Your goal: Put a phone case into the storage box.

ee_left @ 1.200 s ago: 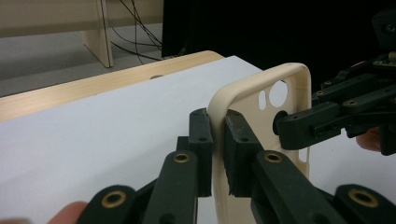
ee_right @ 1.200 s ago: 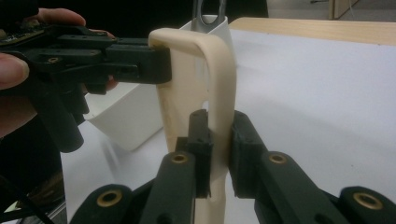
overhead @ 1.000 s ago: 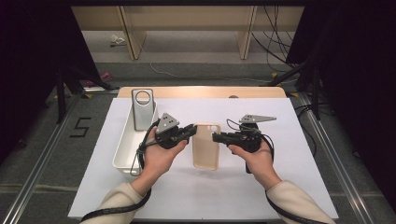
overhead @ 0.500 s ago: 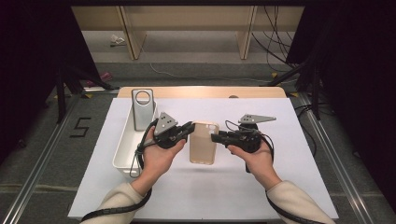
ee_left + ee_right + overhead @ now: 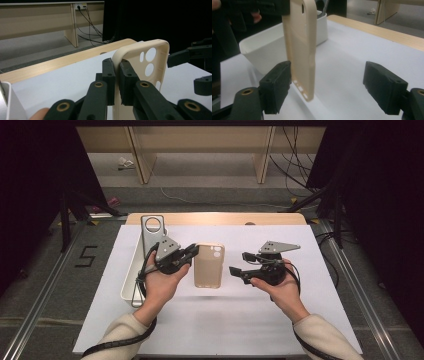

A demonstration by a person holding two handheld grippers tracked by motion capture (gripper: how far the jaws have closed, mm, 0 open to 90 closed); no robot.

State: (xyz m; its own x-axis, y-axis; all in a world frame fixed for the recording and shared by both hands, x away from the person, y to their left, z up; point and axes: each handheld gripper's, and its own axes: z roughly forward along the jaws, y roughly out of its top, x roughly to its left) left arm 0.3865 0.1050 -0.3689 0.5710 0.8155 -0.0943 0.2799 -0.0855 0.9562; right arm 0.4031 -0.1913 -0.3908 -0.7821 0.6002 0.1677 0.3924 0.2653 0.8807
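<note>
Pinching the beige, soft-looking phone case (image 5: pixel 140 72) by its rounded edge, the left gripper (image 5: pixel 192 252) held it aloft; the right gripper (image 5: pixel 239 265) had just been opening, jaws wide beside it.

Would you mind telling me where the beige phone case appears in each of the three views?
High view: beige phone case at centre, between both grippers.
Left gripper view: centre-right, its edge clamped between the black jaws.
Right gripper view: upper left, hanging upright beside the left jaw.
Shared landmark: white bin.
</note>
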